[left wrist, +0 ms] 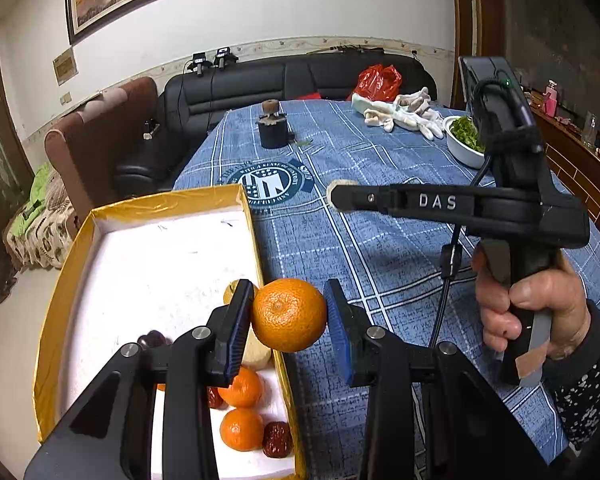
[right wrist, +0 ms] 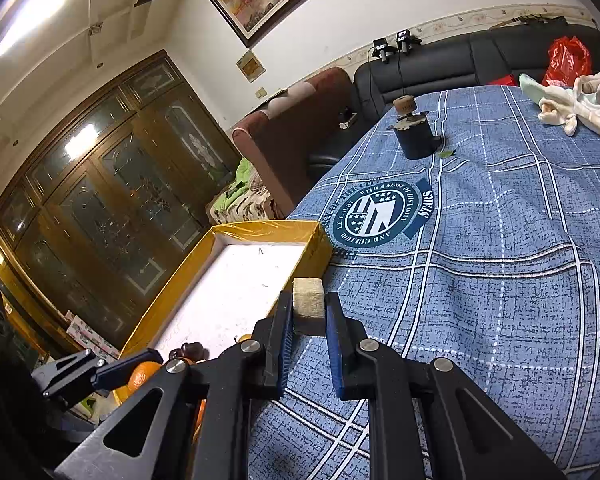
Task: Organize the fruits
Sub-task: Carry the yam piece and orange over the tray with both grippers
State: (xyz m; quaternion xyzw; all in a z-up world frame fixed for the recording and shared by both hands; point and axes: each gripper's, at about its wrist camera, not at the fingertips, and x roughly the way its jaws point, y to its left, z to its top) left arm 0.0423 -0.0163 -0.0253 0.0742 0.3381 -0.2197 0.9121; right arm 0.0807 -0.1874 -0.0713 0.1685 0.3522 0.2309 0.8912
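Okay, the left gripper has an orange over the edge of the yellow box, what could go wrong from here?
1. The orange sits between the left gripper pads right above the yellow box wall; released here, it might strike the rim and roll onto the blue tablecloth.
2. Small oranges and red dates crowd the box's near corner, so a drop there could knock them.
3. The right gripper holds a tan block close by; the two tools might collide.

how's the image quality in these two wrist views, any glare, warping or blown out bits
Left wrist view: strong fisheye bending of the sofa and wall, black vignette at the right, white lining of the yellow box nearly blown out, orange sharp. Right wrist view: ceiling light flares and reflects in the glass cabinet; tablecloth grid curves.
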